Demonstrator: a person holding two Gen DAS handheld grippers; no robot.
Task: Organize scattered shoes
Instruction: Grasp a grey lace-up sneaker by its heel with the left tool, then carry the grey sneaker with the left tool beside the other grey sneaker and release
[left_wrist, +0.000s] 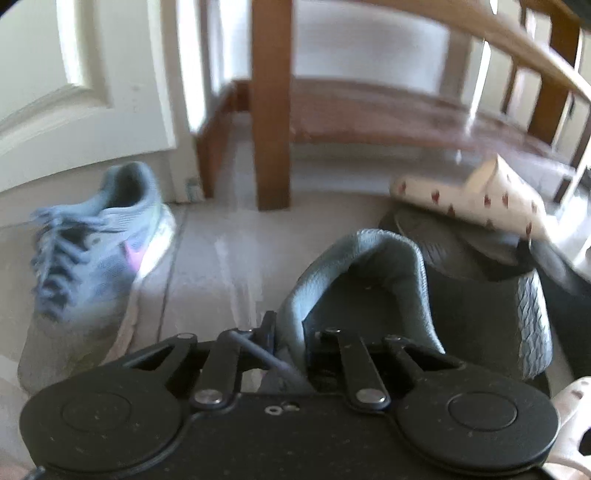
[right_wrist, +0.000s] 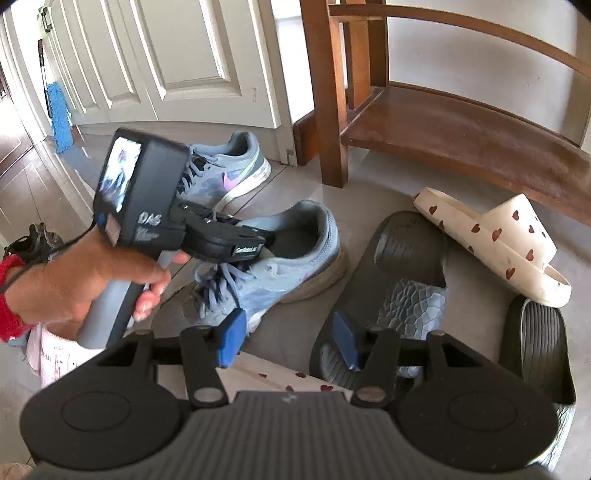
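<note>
A grey-blue sneaker (right_wrist: 288, 269) lies on the floor with its opening up. My left gripper (right_wrist: 266, 239), held in a person's hand (right_wrist: 85, 280), is shut on the near side of its padded collar (left_wrist: 369, 254); in the left wrist view the collar edge runs between the closed fingers of the left gripper (left_wrist: 291, 332). Its mate (right_wrist: 229, 166) lies farther back by the door, also seen as the second sneaker (left_wrist: 96, 243). My right gripper (right_wrist: 290, 339) hovers open, blue pads (right_wrist: 232, 336) apart, nothing between them; a heart-print slipper (right_wrist: 295, 376) shows beneath it.
Two dark slides (right_wrist: 399, 280) (right_wrist: 539, 350) lie right of the held sneaker. A white heart-print slipper (right_wrist: 495, 236) rests across them. A wooden bench (right_wrist: 443, 125) stands behind, white doors (right_wrist: 192, 55) at the left. A blue mop (right_wrist: 59, 110) leans far left; a dark shoe (right_wrist: 33, 240) sits there.
</note>
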